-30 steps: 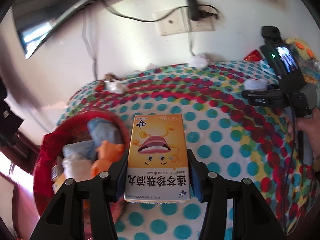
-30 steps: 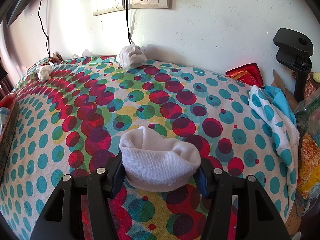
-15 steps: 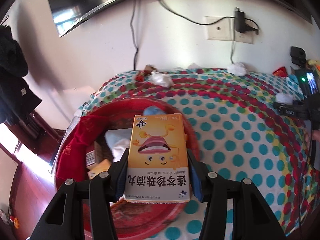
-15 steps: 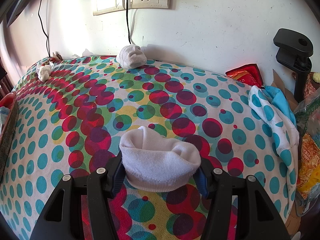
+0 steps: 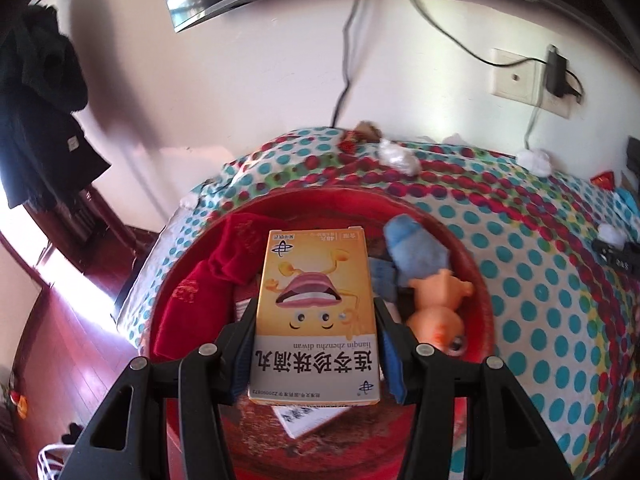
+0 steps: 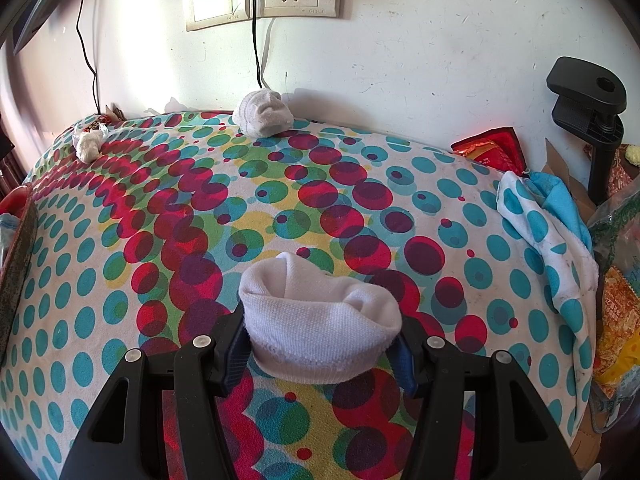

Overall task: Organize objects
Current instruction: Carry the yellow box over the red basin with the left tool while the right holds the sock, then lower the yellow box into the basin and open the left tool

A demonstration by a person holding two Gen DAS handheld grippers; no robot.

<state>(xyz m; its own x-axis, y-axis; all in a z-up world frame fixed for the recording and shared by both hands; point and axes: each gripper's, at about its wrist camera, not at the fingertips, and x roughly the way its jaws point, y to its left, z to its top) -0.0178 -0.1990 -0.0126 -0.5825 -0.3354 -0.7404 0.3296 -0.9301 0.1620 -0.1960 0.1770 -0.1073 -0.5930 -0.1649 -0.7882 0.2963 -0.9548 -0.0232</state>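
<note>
Where a polka-dot tabletop [image 5: 532,264] meets a white wall with a socket plate [image 5: 516,78], left tongs [image 5: 316,344] clamped on a yellow medicine box [image 5: 316,312], held over a red basin [image 5: 484,300] with a blue sock [image 5: 416,252] and orange doll [image 5: 438,312] inside

On the right view, same spotted cloth, right tongs [image 6: 320,344] gripping a white sock [image 6: 320,320] just above it, grey sock ball [image 6: 262,114] by the wall

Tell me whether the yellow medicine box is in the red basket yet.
Not yet. The yellow medicine box is clamped in the left gripper, held above the red basket, not resting among its contents.
</note>
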